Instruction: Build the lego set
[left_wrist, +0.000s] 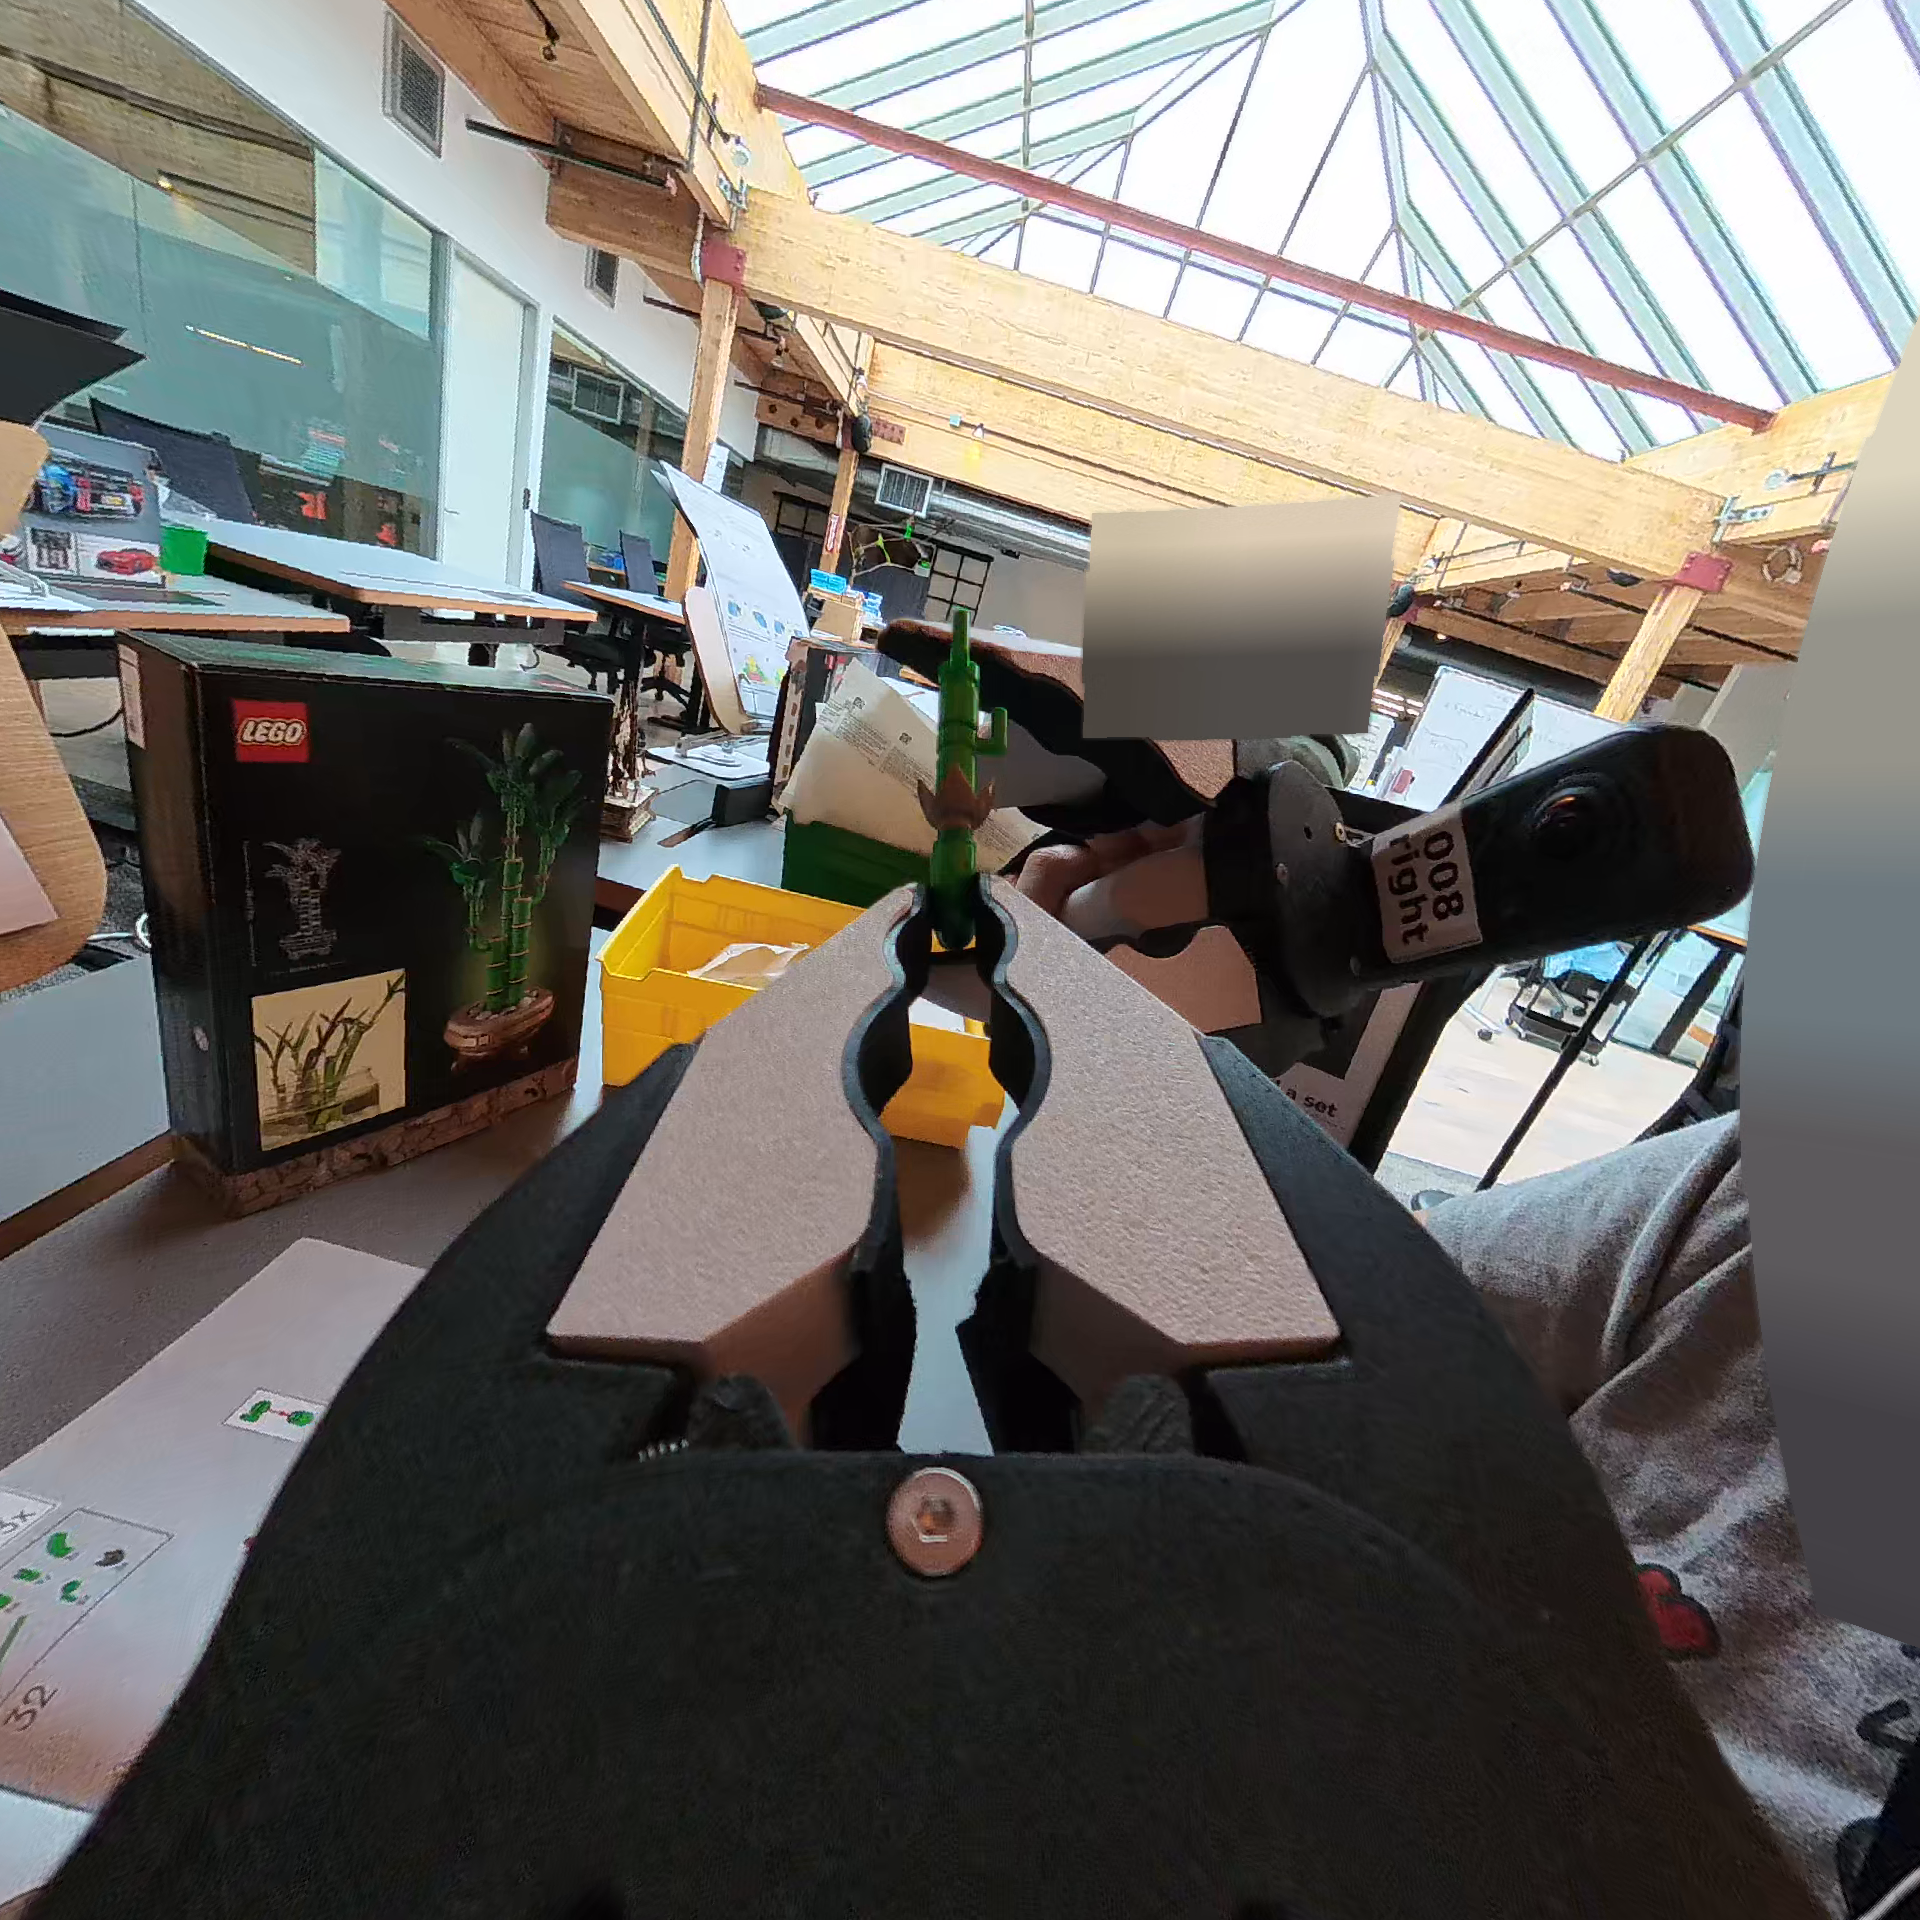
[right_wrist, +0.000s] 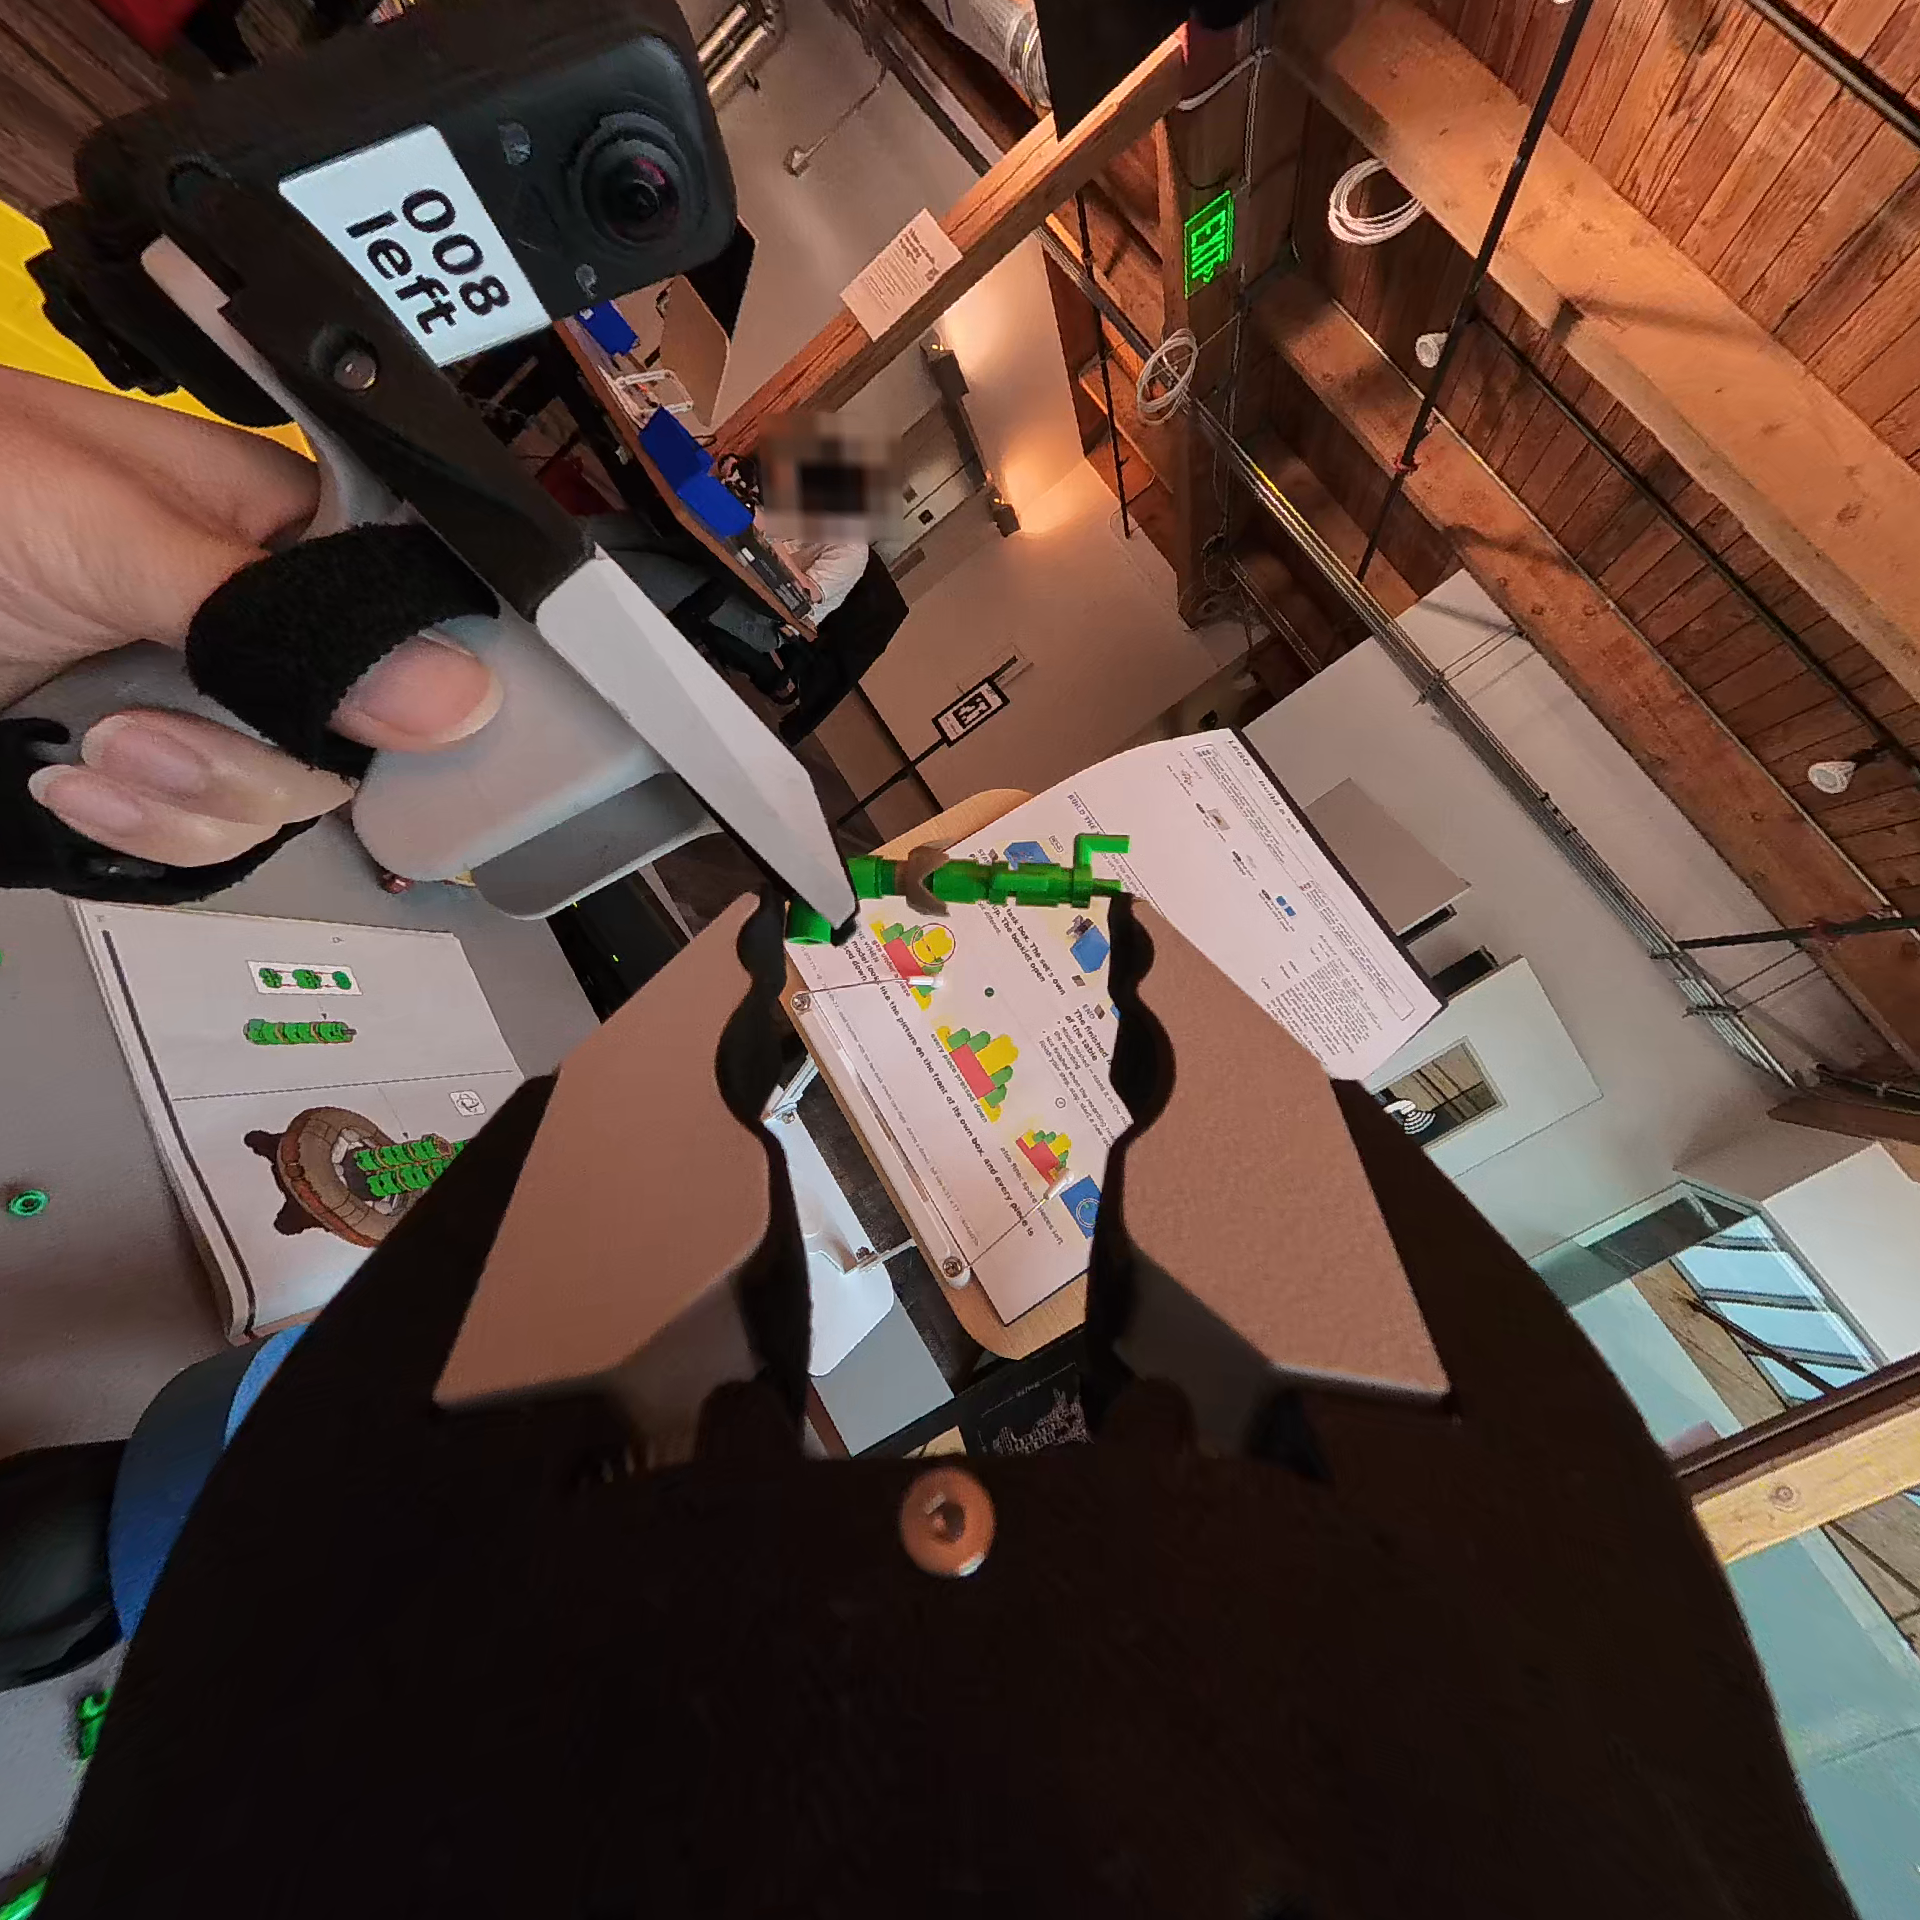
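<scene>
room: big timber-beamed workspace under a skylight (left_wrist: 1351, 156)
table (left_wrist: 125, 1299): set box (left_wrist: 364, 894), yellow bin (left_wrist: 717, 977) parked on it
left gripper (left_wrist: 948, 914): jaws clamped on green stem (left_wrist: 961, 769), held upright above the table
right gripper (right_wrist: 940, 925): jaws spread apart, stem just beyond the tips

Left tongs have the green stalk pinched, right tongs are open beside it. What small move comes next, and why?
Probably close the right tongs on the stalk to steady it. The left tongs pinch only its base, and its free end lies at the right tongs' open tips.
</scene>
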